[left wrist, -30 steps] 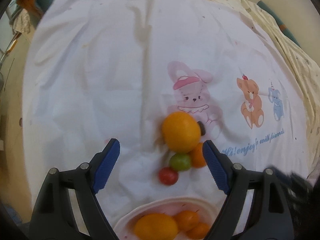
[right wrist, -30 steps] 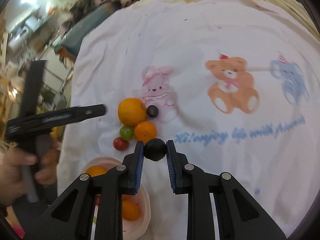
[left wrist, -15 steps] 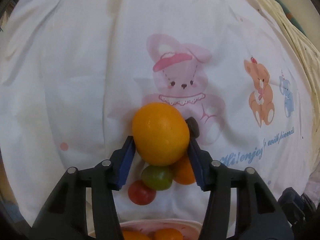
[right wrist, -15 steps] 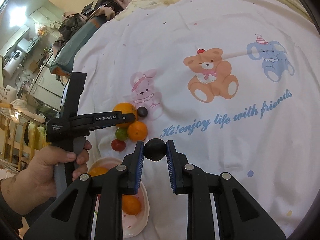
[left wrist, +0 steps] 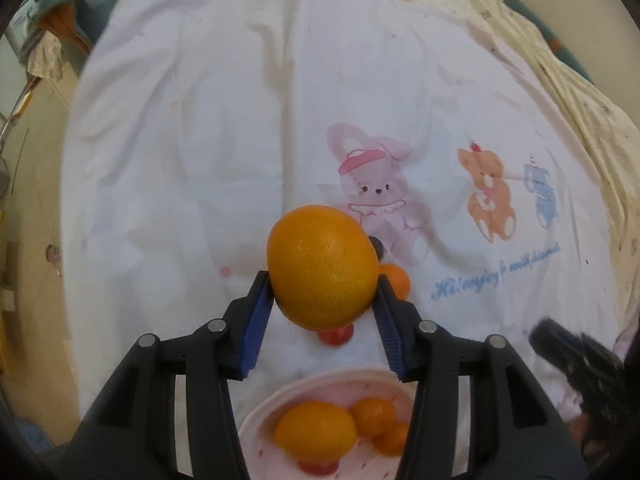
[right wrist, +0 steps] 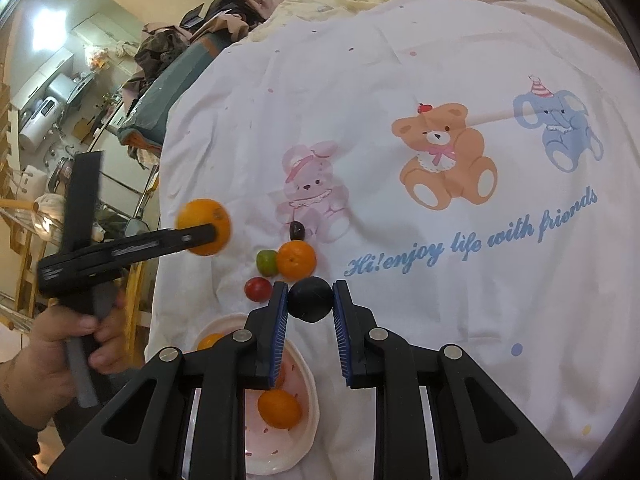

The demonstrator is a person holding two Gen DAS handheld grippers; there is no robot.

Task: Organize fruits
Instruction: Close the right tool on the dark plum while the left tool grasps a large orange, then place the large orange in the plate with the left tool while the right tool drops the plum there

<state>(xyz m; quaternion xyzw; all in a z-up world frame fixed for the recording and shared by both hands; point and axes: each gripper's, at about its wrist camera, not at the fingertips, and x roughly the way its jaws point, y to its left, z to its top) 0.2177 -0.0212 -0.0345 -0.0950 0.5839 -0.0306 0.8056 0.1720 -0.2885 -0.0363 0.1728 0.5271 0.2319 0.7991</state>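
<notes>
An orange [left wrist: 322,266] is clamped between the blue pads of the left gripper [left wrist: 322,280]; the jaws have just been closing, and they are now pressed on both of its sides. In the right wrist view the orange is seen clear of the sheet [right wrist: 400,60], out beyond its left edge. The gripper's handle is gripped by a hand [right wrist: 60,356].

A dark round fruit [right wrist: 310,299] is pinched between the pads of the right gripper [right wrist: 310,304], just this side of the loose fruit on the sheet.

Below the pink bunny print [right wrist: 310,186] a small dark fruit [right wrist: 297,230] is lying; nearer the camera from it a smaller orange [right wrist: 296,259] and a green fruit [right wrist: 267,262] are set touching, and a red one [right wrist: 258,289] lies just below the green.

A pink-patterned bowl [right wrist: 308,400] is placed on the sheet below the red fruit, and oranges [left wrist: 316,432] are held in it; a red fruit may also be in it, though that edge is blurred.

"Hi! enjoy life with friends" [right wrist: 472,236] is printed in blue script on the sheet, under the bear [right wrist: 444,156] and the elephant [right wrist: 560,136].
</notes>
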